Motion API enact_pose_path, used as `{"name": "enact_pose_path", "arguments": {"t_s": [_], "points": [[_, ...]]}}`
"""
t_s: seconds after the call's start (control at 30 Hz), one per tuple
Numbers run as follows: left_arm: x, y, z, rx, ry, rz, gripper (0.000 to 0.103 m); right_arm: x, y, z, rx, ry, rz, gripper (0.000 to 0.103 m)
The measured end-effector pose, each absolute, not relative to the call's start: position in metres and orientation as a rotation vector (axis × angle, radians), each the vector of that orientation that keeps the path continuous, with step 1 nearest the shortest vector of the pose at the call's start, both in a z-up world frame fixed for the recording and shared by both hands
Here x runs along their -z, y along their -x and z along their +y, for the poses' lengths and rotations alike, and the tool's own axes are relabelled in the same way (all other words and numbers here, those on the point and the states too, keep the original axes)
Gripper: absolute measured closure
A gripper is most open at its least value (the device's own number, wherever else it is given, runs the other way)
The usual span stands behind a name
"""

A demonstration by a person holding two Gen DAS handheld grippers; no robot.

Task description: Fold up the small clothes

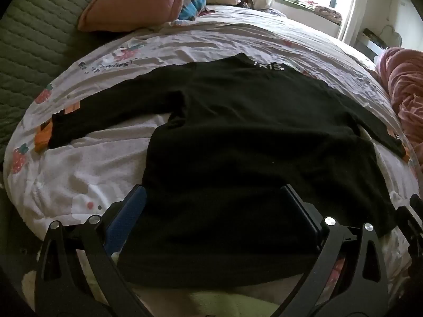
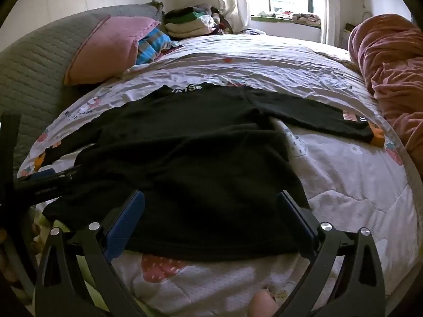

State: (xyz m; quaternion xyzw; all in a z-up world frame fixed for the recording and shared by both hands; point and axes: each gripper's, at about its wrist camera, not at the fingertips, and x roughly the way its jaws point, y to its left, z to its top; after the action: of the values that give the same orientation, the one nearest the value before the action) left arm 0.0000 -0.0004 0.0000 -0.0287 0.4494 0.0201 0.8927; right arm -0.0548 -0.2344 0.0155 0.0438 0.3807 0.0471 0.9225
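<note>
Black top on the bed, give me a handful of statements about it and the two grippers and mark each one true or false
1. The black top lies spread out on the strawberry-print sheet, both sleeves out to the sides. True.
2. The left gripper is shut on a sleeve. False: its jaws are open, at the hem.
3. The right gripper is open, also near the hem. True.
4. White lettering marks the collar. True.
5. The pink pillow lies on top of the garment. False: it sits apart, by the green headboard.
</note>
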Motion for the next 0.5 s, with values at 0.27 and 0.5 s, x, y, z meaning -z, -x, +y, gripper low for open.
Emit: {"name": "enact_pose_path", "arguments": {"t_s": [0.27,0.5], "points": [[-0.003,0.0,-0.002,-0.041,0.058,0.934,0.009,-0.016,0.054,-0.227,-0.103,-0.086,0.779,0.004],[-0.004,0.003,-0.012,-0.039,0.061,0.93,0.009,-0.015,0.054,-0.228,-0.107,-0.088,0.776,0.004]]}}
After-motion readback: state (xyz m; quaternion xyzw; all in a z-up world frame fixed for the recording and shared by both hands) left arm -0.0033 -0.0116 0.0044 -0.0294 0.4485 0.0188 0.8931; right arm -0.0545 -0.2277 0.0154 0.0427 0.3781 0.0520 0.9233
